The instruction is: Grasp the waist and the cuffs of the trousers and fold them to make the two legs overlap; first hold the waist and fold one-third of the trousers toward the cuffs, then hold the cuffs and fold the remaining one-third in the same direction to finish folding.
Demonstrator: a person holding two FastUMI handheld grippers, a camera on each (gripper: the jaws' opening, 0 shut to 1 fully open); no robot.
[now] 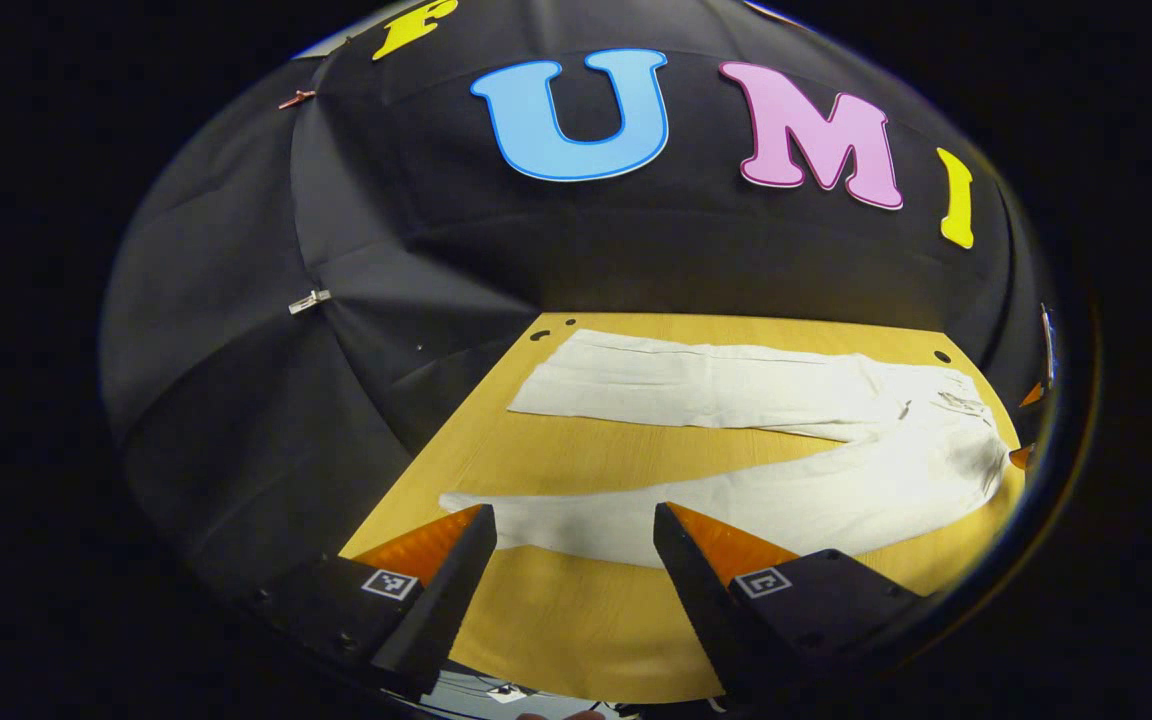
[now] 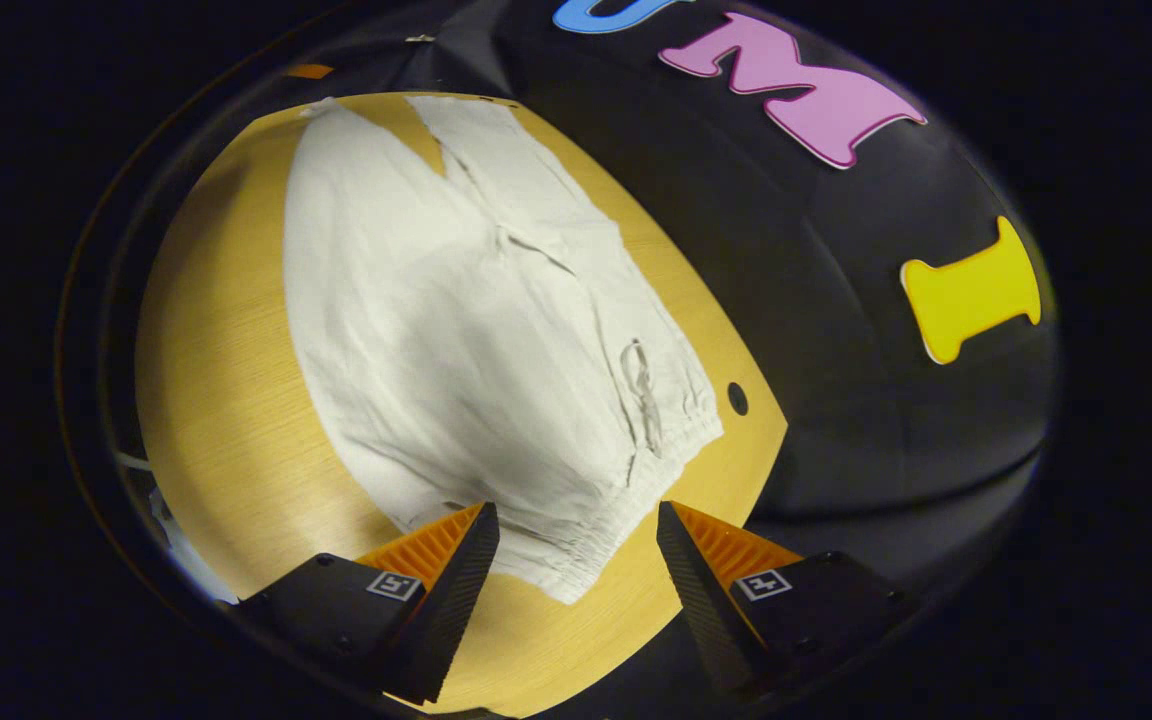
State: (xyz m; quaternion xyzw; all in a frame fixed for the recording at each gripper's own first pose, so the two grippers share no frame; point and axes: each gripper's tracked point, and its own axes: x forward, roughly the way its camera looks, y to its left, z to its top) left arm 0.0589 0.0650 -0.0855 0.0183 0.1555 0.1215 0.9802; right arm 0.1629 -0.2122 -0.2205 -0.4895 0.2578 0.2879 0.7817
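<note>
White trousers (image 1: 736, 440) lie flat on the wooden table (image 1: 556, 620), their 2 legs spread apart in a V, not yet overlapped. The left gripper (image 1: 572, 520) hangs with fingers apart above the near leg's cuff (image 1: 466, 503). The right gripper (image 2: 576, 520) hangs with fingers apart over the waistband (image 2: 626, 500)
</note>
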